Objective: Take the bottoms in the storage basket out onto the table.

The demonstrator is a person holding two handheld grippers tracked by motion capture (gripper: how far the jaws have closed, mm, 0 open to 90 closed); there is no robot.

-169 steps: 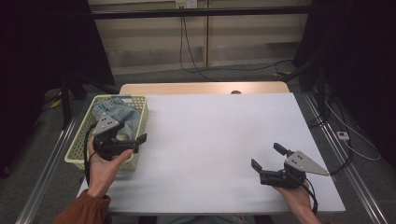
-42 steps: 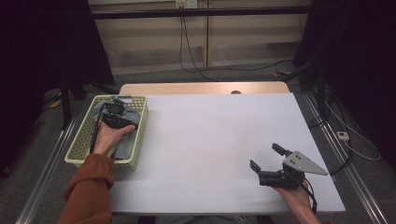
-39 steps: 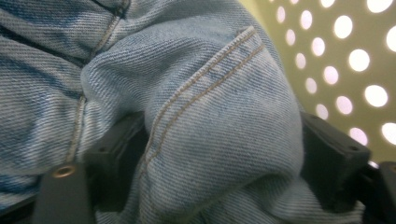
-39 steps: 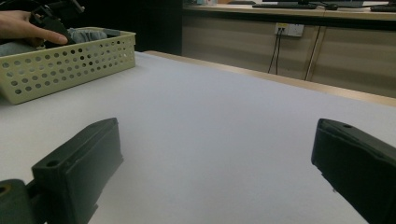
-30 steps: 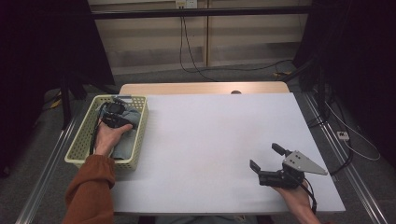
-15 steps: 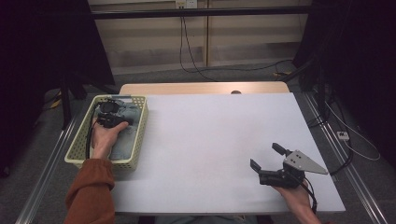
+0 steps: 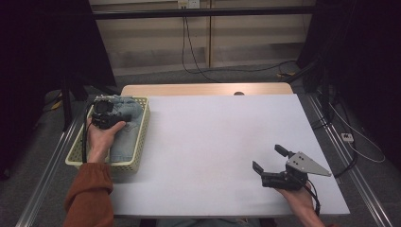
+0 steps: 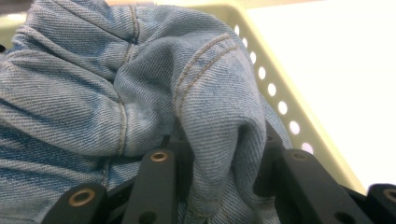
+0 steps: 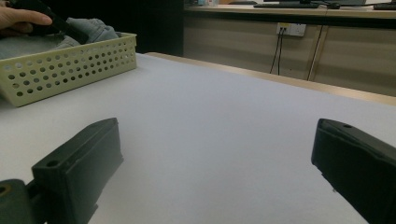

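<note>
Blue denim jeans [image 7: 126, 135] lie in a pale yellow perforated basket [image 7: 101, 165] at the table's left edge. My left gripper [image 7: 106, 101] is over the basket's far end, and its jaws have just been closing. In the left gripper view a bunched fold of the jeans [image 8: 93, 93] with orange stitching is pinched in the left gripper [image 8: 219, 158], beside the basket [image 8: 275, 88] rim. My right gripper [image 7: 268, 157] rests low at the table's near right, open, with nothing between its jaws. The right gripper [image 9: 215, 154] faces across the white tabletop toward the basket [image 9: 60, 65].
A white sheet covers the table [image 7: 213, 137], with a wooden strip [image 7: 203, 89] along its far edge. Cables [image 7: 198, 56] trail over the floor behind. Metal rails [image 7: 47, 165] run along both sides of the table. Dark curtains stand left and right.
My left gripper reached into the far end of the basket, closed on the denim, and has risen slightly with the fold. The right gripper has stayed where it was.
</note>
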